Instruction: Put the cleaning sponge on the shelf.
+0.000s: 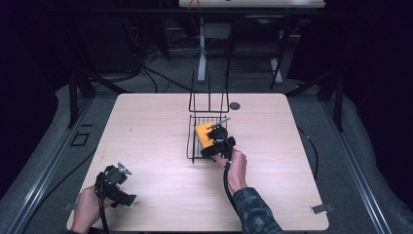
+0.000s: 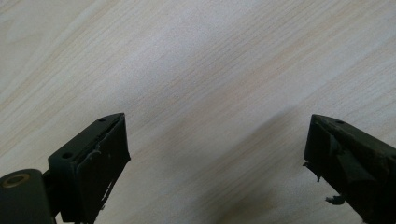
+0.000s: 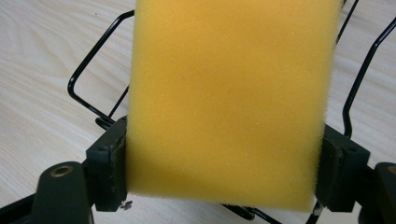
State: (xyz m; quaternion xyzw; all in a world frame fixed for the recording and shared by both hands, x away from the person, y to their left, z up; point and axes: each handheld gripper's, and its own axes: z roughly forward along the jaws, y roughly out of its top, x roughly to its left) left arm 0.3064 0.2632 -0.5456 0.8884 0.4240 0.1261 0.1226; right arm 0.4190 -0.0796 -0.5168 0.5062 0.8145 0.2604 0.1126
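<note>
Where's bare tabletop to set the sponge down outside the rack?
Bare table spans left of the rack, up to the left hand-held gripper; also right of it to the edge. Crowded only at the rack, where the right hand-held gripper holds the sponge.

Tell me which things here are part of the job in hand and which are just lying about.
In the job:
- yellow sponge, clamped in the right gripper
- black wire rack, under the sponge

Lying about:
- left gripper, open over the bare table
- small dark disc behind the rack

black grippers; black cables; dark camouflage sleeve
</note>
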